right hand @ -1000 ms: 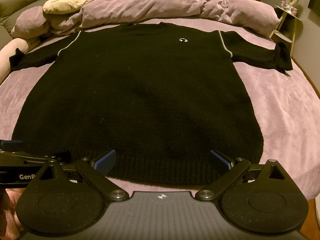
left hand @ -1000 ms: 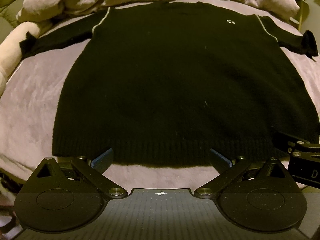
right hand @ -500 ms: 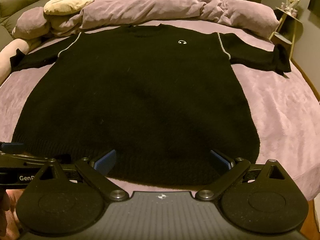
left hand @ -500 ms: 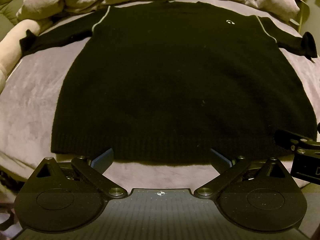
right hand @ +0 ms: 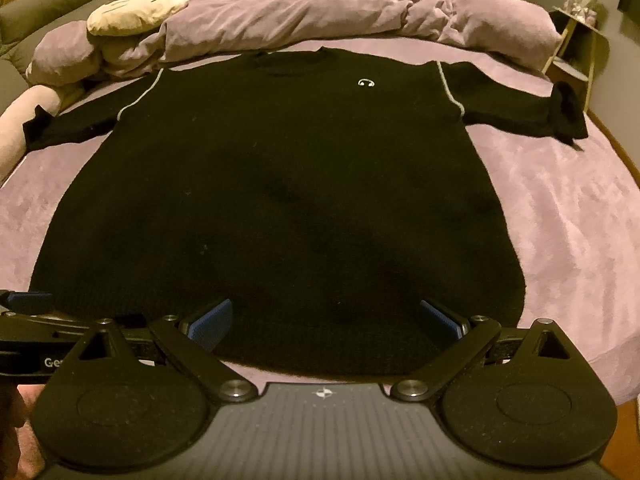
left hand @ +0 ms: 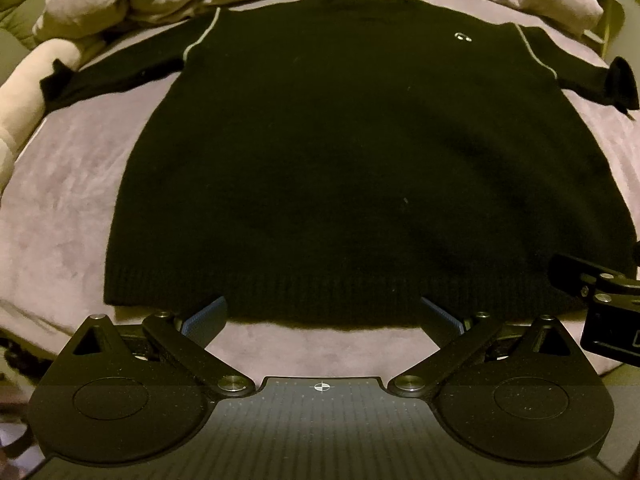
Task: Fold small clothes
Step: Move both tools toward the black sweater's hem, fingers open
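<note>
Sweater [left hand: 360,168] lies flat and unfolded on the bed [left hand: 60,208], sleeves spread; both the left tool [left hand: 322,312] and the right tool [right hand: 326,318] gape wide, empty, near its hem. No fold is made yet.

Black knit sweater [right hand: 280,200] lies flat and unfolded, front side up, on the purple bed [right hand: 568,216]; both sleeves spread outward to the sides, ribbed hem toward the cameras and neckline at the far end. Thin pale piping runs along each shoulder seam; a small white emblem [right hand: 366,83] sits on the chest; the right cuff [right hand: 568,114] is bunched and partly raised.
</note>
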The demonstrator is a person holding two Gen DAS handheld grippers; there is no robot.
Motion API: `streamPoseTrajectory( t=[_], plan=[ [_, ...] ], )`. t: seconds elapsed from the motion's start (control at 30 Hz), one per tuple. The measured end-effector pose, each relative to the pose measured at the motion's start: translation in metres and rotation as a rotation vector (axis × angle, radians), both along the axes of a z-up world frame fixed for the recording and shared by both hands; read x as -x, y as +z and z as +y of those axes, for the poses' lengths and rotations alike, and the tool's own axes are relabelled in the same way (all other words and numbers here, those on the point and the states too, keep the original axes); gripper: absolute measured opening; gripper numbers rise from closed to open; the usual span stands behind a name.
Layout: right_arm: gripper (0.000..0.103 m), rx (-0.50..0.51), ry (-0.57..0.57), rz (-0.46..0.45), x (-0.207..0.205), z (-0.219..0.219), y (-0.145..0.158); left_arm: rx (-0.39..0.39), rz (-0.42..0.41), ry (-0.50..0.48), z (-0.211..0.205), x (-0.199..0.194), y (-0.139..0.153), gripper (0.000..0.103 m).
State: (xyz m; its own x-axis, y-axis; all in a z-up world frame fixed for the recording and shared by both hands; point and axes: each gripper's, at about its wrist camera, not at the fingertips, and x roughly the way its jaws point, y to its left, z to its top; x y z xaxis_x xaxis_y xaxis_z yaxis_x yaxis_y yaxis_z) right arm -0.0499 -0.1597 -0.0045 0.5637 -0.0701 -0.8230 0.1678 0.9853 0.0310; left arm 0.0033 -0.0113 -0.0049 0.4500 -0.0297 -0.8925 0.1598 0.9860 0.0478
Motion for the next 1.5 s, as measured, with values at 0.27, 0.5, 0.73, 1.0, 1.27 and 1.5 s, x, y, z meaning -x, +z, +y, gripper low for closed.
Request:
streamPoseTrajectory(
  t=[0.27, 0.5, 0.73, 1.0, 1.27, 1.5],
  plan=[
    [0.099, -0.035, 0.009, 0.001, -0.002, -0.003, -0.001, -0.011, 0.014, -0.002, -0.003, -0.001, 0.003, 0.103],
    [0.099, -0.044, -0.010, 0.019, -0.011, -0.009, -0.004, -0.009, 0.037, -0.015, -0.006, -0.012, -0.002, 0.103],
    [0.099, -0.031, -0.010, 0.030, -0.019, -0.011, -0.006, 0.001, 0.052, -0.010, -0.008, -0.019, -0.007, 0.103],
    [0.099, -0.023, -0.010, 0.043, -0.022, -0.014, -0.009, -0.009, 0.066, -0.017, -0.013, -0.022, -0.011, 0.103],
    [0.099, -0.044, -0.008, 0.048, -0.026, -0.018, -0.011, -0.020, 0.071, -0.015, -0.017, -0.024, -0.010, 0.103],
    [0.099, -0.078, -0.024, 0.070, -0.029, -0.026, -0.019, -0.028, 0.099, -0.014, -0.020, -0.027, -0.015, 0.103]
  ],
)
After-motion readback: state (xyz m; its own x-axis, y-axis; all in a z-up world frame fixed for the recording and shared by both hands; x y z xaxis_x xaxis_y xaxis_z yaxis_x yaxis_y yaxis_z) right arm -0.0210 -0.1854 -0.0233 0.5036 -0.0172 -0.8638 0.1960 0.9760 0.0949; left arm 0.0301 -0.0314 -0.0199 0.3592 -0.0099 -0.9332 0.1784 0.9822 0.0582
